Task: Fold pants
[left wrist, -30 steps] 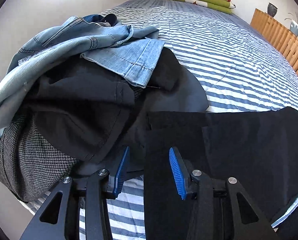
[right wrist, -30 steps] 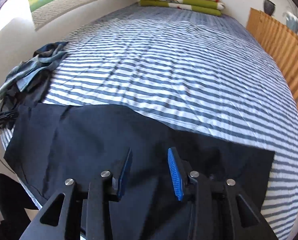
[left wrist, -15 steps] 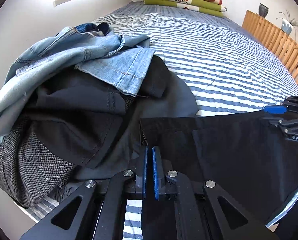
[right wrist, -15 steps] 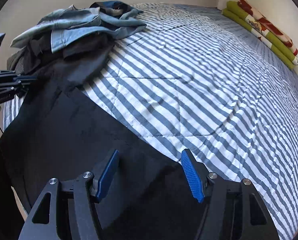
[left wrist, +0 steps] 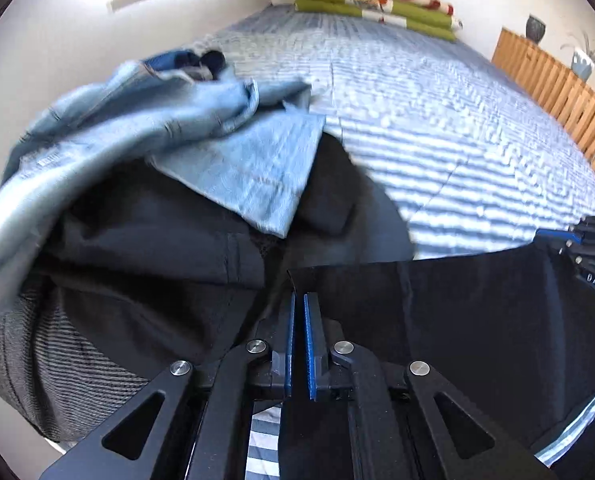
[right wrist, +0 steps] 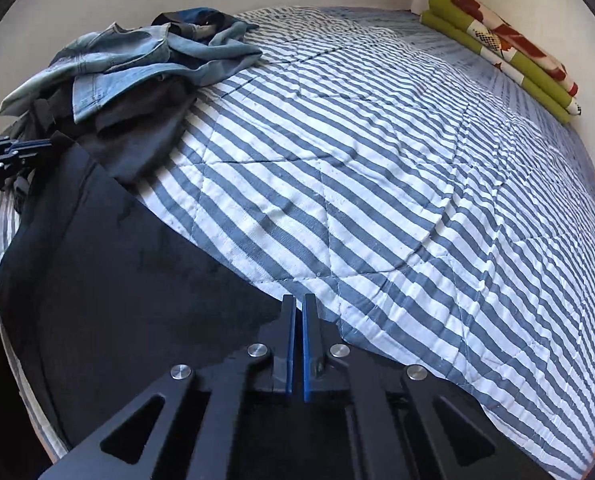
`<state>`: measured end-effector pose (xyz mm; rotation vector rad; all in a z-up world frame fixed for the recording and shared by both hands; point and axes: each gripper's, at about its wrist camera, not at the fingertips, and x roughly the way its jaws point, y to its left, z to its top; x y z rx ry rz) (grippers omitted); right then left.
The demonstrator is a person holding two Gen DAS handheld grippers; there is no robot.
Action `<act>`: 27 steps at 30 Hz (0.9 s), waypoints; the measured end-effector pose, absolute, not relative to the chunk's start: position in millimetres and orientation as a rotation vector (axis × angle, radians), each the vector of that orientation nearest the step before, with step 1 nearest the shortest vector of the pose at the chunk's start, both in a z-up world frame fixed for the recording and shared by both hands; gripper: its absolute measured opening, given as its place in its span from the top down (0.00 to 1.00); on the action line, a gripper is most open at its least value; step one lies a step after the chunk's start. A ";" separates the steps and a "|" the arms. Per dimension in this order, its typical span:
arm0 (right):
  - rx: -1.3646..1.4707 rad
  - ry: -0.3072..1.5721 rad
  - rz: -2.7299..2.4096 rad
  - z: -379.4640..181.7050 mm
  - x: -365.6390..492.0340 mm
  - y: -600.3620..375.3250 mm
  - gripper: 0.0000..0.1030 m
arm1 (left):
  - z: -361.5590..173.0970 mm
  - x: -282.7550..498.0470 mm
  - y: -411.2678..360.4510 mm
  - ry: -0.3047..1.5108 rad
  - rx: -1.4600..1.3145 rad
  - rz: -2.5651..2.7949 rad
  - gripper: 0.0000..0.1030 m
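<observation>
Both grippers, left (left wrist: 299, 300) and right (right wrist: 299, 300), fingers clenched on opposite corners of black pants (right wrist: 109, 280) spread before them on a striped bed (right wrist: 377, 184).

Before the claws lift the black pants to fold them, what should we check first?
1. Left claw shut on the black pants: ok, pads pinched at a corner of the fabric.
2. Right claw shut on the pants' far edge: ok, pads closed at the fabric's edge.
3. Pants spread flat between the claws: ok.
4. Striped bed cover free ahead for the fold: ok.
5. Pants clear of the clothes pile: cannot tell, the corner lies right against the pile.
6. Blue jeans off the pants: ok.
</observation>
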<state>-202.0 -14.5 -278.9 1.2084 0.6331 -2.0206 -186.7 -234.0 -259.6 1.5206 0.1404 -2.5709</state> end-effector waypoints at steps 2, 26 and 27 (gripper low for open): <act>1.225 0.668 -2.001 -287.3 -201.7 -19.4 0.97 | -264.7 -187.1 -234.6 0.100 1.540 -2.531 0.91; 1.594 -0.258 -2.539 -231.8 -113.8 445.8 0.54 | -246.2 -172.1 136.9 -0.184 1.886 -3.140 0.79; 1.610 -0.281 -2.520 -238.9 -112.7 448.4 0.54 | -250.3 -172.5 158.1 -0.251 1.891 -3.156 0.79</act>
